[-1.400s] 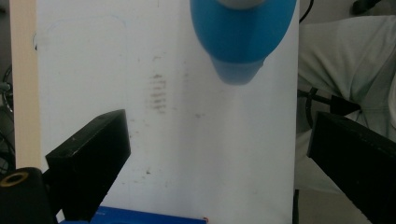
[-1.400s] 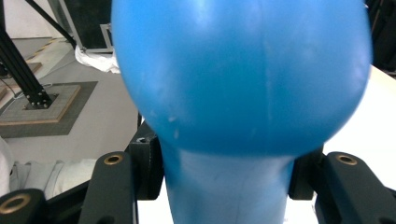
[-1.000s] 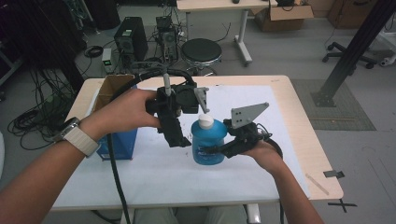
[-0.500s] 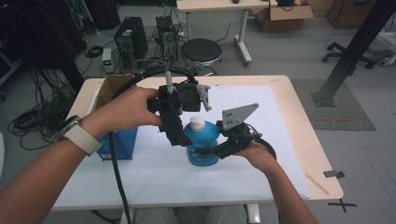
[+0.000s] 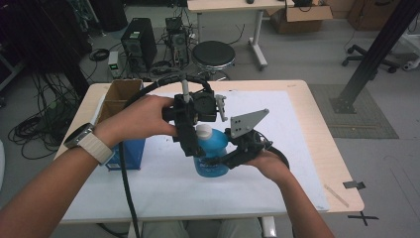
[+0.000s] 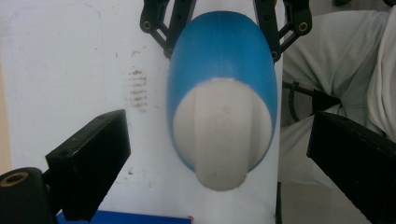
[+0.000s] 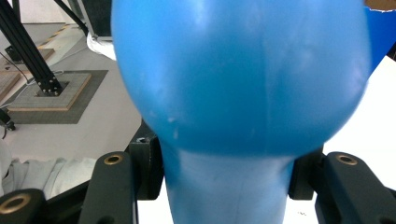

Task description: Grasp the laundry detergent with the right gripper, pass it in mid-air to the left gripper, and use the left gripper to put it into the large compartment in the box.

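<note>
1. Table: light wooden table (image 5: 317, 129) topped with a white sheet (image 5: 277, 168); my working surface.
2. Box: open brown cardboard box (image 5: 119, 94) with a blue front face, at the table's left edge, well apart from the work.
3. Bottle: rounded blue plastic bottle (image 5: 212, 158) with a white ribbed screw cap (image 5: 203, 131); in the high view it is near the middle of the sheet, whether lifted or resting I cannot tell.
4. Right gripper (image 7: 224, 182): black two-jaw tool in my right hand, clamped on the bottle's narrow lower waist, both pads pressing its sides; it steadies the bottle.
5. Left gripper (image 6: 219, 154): black two-jaw tool in my left hand, poised above the cap; jaws stand wide, one each side of the cap (image 6: 222, 133), neither touching it, holding nothing.
6. Step in hand, as I judge it: lining up to seize the cap for unscrewing.
7. Next move calls for: lowering slightly, closing squarely on the cap's ribs, then twisting while my right grip resists.
</note>
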